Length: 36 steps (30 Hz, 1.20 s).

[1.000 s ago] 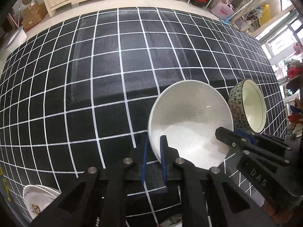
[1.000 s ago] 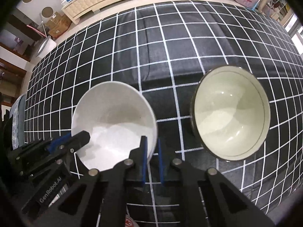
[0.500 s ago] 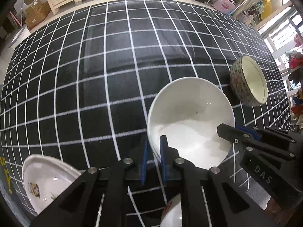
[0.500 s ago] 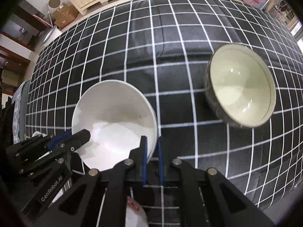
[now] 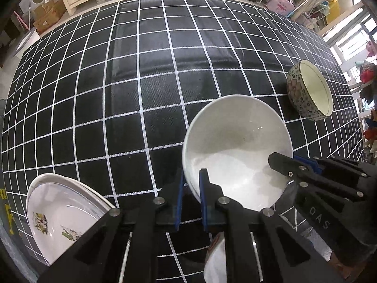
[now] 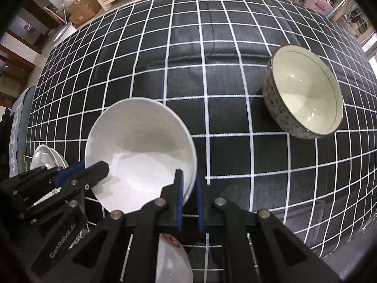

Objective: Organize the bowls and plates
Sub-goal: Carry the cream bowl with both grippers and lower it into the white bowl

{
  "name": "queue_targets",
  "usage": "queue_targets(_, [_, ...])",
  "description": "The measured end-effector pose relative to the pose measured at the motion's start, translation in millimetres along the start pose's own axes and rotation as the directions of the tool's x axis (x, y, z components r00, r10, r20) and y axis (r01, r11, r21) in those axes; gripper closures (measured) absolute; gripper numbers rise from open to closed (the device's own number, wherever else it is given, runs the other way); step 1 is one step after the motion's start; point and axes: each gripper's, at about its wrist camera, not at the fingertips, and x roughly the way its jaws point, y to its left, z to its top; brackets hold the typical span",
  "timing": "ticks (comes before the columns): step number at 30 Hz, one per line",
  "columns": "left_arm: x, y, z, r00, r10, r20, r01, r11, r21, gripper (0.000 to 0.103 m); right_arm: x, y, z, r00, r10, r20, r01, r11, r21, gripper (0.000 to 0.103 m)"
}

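A plain white bowl [image 5: 235, 146] [image 6: 139, 146] is held by its rim from two sides. My left gripper [image 5: 191, 179] is shut on its left rim, one pad inside and one outside. On the opposite rim my right gripper [image 6: 188, 176] is shut in the same way. Each gripper also shows in the other's view: the right gripper [image 5: 280, 162] and the left gripper [image 6: 94, 169]. A flower-patterned bowl [image 5: 308, 92] [image 6: 304, 92] with a cream inside stands alone on the cloth to the right.
A stack of white plates [image 5: 54, 207] [image 6: 44, 158] with painted motifs lies at the near left. Another white bowl [image 5: 215, 259] [image 6: 172, 257] with a red mark sits just under my fingers. The black checked tablecloth [image 5: 141, 70] ends at the far edge before a cream cabinet.
Both grippers carried the white bowl toward the near left. The patterned bowl fell back to the right, and the plate stack and the red-marked bowl came into view.
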Motion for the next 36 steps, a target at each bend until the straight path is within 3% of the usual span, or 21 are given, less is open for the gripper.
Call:
queue_targets(7, [-4,3,-2,1.0,-0.004,0.001,0.004,1.0,-0.018,0.092,-1,-3,3,0.999,0.02,0.026,-0.021,0.999,0.04,0.089])
queue_targets(17, [-35,4,-6,0.999,-0.018,0.033,0.019,0.999,-0.027,0.091,-41,-5,7,0.996,0.027,0.079,-0.03,0.999,0.037,0.089])
queue_targets(27, [-84,-10,-35,0.996,-0.012,0.086,0.013,1.0,-0.008,0.091,-72,2,-23,0.994,0.029,0.104,-0.032,0.999,0.025,0.09])
queue_targets(36, [-90,-14,-66,0.996,-0.026,0.083,0.028,1.0,-0.015,0.091,-72,6,-64,0.997,0.024,0.079,-0.026,0.999,0.027,0.09])
